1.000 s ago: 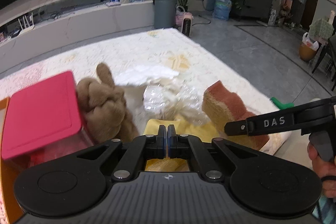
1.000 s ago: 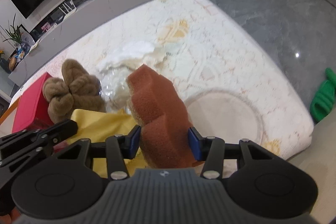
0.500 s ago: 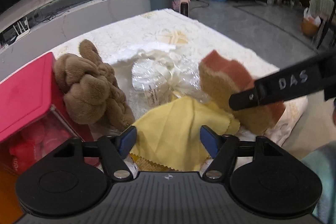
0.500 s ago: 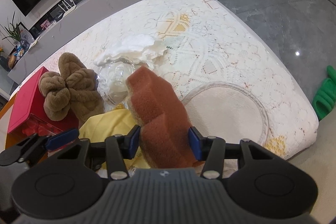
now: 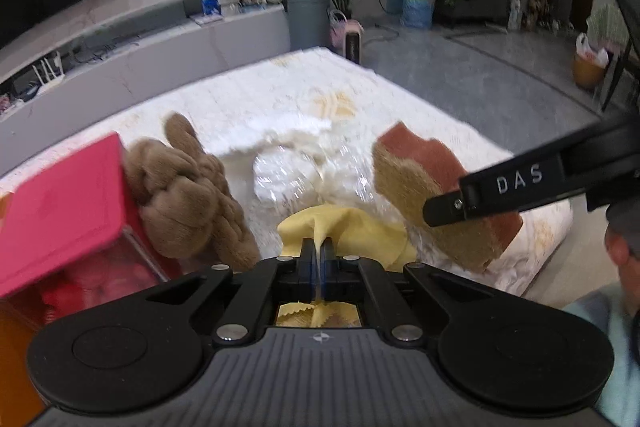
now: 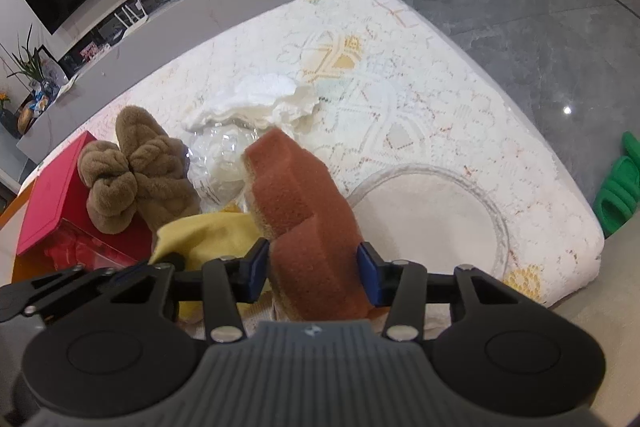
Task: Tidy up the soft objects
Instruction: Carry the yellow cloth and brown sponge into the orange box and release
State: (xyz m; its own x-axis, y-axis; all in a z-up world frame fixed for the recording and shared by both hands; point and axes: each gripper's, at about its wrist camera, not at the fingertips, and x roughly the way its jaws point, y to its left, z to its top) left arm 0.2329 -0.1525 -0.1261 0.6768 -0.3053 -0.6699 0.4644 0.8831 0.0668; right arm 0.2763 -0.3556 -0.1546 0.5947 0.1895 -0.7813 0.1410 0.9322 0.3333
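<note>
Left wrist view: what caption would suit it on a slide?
Left gripper pinches a yellow cloth beside a brown plush toy while the right gripper holds a sponge.

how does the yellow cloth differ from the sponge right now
The yellow cloth is thin and limp, pinched into a fold by the shut left gripper; the sponge is a thick two-layer block, rust over tan, that keeps its shape. The right gripper, closing, spans the sponge's width. Both are soft and gripped.
</note>
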